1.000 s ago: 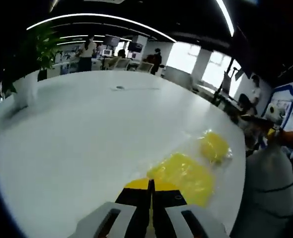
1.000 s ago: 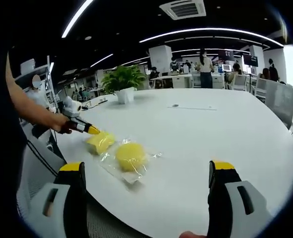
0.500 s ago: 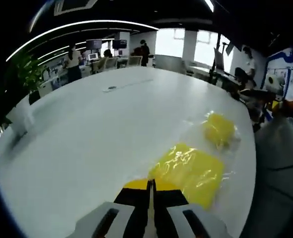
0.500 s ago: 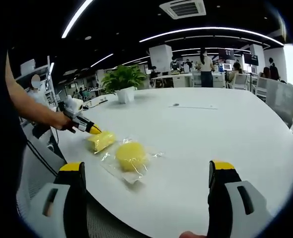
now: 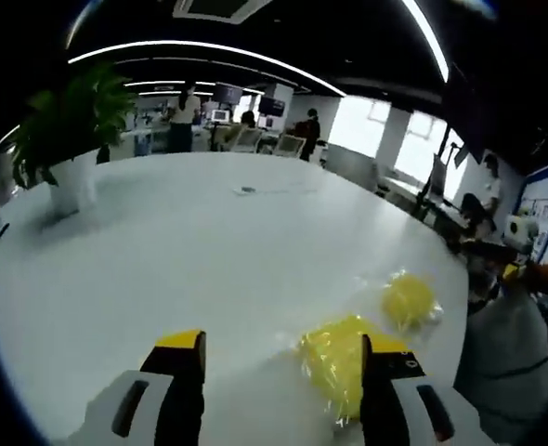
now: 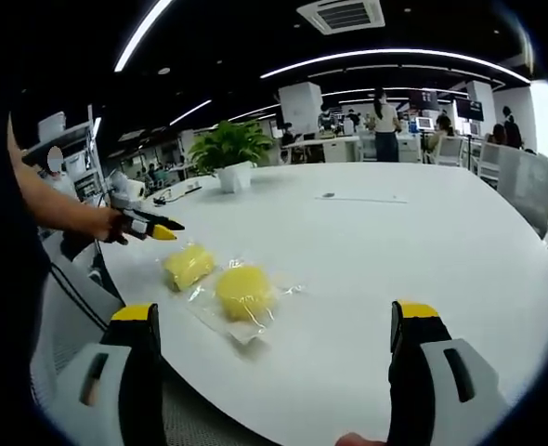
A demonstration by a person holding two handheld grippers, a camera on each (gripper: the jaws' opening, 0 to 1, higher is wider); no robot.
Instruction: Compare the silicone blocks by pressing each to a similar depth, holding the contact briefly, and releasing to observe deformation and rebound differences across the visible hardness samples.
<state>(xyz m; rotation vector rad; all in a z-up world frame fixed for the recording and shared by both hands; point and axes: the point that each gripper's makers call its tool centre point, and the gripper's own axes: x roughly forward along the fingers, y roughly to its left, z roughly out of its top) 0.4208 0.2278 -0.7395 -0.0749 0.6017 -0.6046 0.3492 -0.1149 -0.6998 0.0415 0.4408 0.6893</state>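
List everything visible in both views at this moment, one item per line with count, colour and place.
Silicone blocks: two, yellow, in clear wrap, near the table's edge; the squarish one lies nearer the left gripper, the round one beside it.
Table: one, white, large.
Potted plant: one, green in a white pot, far side of the table.
People: several, in the background office.
Left gripper: one, yellow-tipped, above the squarish block and apart from it, jaws open.
Right gripper: one, yellow-tipped, jaws wide open, short of the blocks.
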